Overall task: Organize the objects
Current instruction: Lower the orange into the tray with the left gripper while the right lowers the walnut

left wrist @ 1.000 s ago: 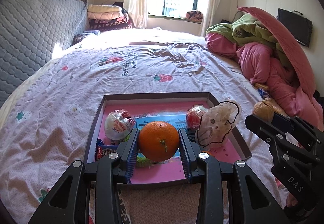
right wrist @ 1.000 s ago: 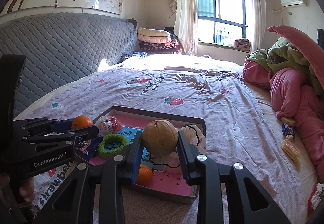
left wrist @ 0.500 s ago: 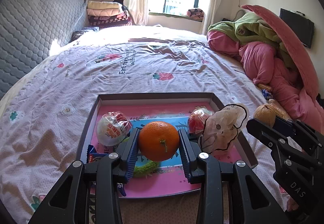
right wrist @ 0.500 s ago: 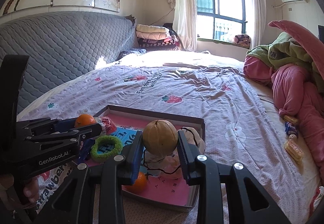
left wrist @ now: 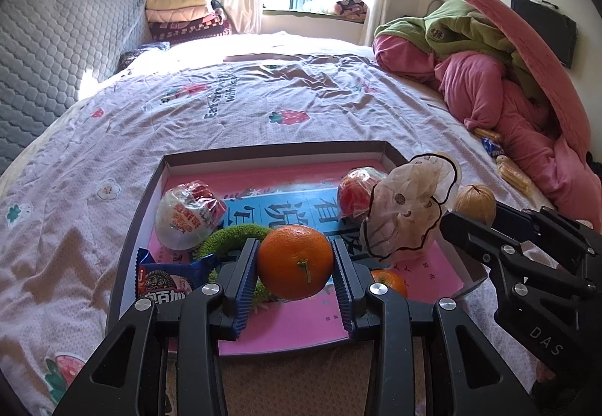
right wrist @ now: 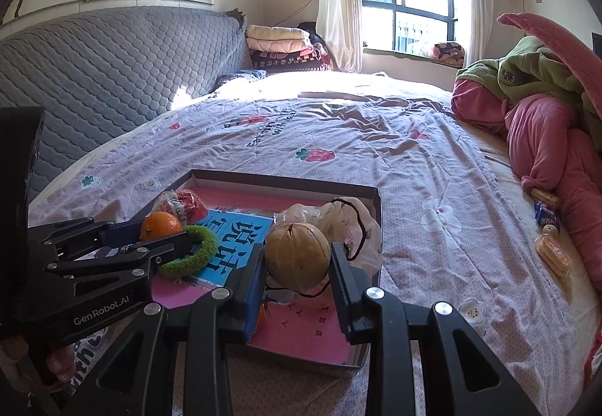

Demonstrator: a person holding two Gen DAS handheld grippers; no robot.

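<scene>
The left gripper (left wrist: 295,261) is closed on a round orange fruit (left wrist: 295,261), its ribbed fingers (left wrist: 246,276) pressing both sides, and holds it above the near part of a shallow dark-rimmed cardboard tray (left wrist: 274,149) with a pink and blue printed floor. The right gripper (right wrist: 297,259) is clamped on a round tan-yellow fruit (right wrist: 297,259) over the near right part of the same tray (right wrist: 286,179).

In the tray lie a fuzzy green ring (left wrist: 225,233) just behind the left gripper, a white egg-shaped toy in clear wrap (left wrist: 184,216) at the left, a blue snack packet (left wrist: 169,282) at the near left, a red wrapped ball (left wrist: 355,192) at the far right, a translucent plastic bag with black outline (left wrist: 410,212) at the right edge, and a second small orange (left wrist: 389,282) near the right.

The tray rests on a lilac strawberry-print bedsheet (left wrist: 244,96). A pink and green quilt heap (left wrist: 508,77) lies far right, and small wrapped snacks (right wrist: 553,258) sit on the sheet near it.
</scene>
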